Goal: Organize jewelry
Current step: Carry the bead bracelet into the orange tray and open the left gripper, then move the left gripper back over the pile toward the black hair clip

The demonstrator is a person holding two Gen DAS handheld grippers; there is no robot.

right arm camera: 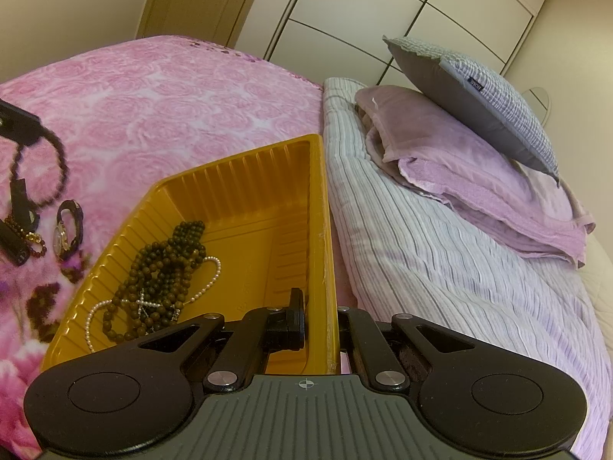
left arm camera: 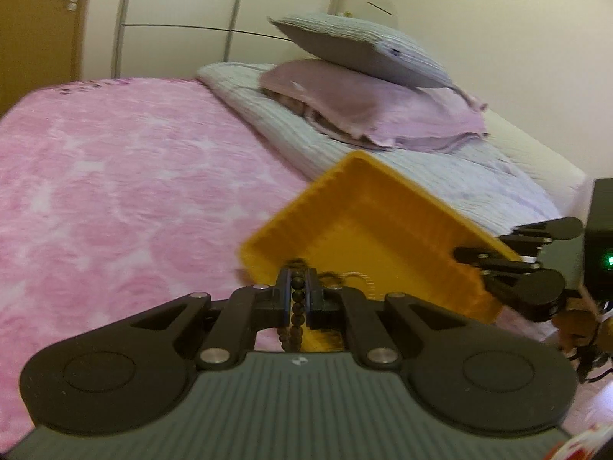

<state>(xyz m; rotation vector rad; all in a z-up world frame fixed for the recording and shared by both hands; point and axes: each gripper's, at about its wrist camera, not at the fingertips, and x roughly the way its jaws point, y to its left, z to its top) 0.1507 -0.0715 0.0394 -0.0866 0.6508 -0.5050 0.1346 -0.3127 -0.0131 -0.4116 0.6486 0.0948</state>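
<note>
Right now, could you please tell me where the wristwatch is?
In the right wrist view, the wristwatch lies on the pink blanket at the left, beside the yellow tray and below a dark bead bracelet.

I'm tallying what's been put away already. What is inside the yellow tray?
Inside the yellow tray lie a heap of dark bead necklaces and a pearl strand. The right gripper hides the tray's near corner.

Each black claw (left arm camera: 298,299) has silver screws and a grey ribbed base.
</note>
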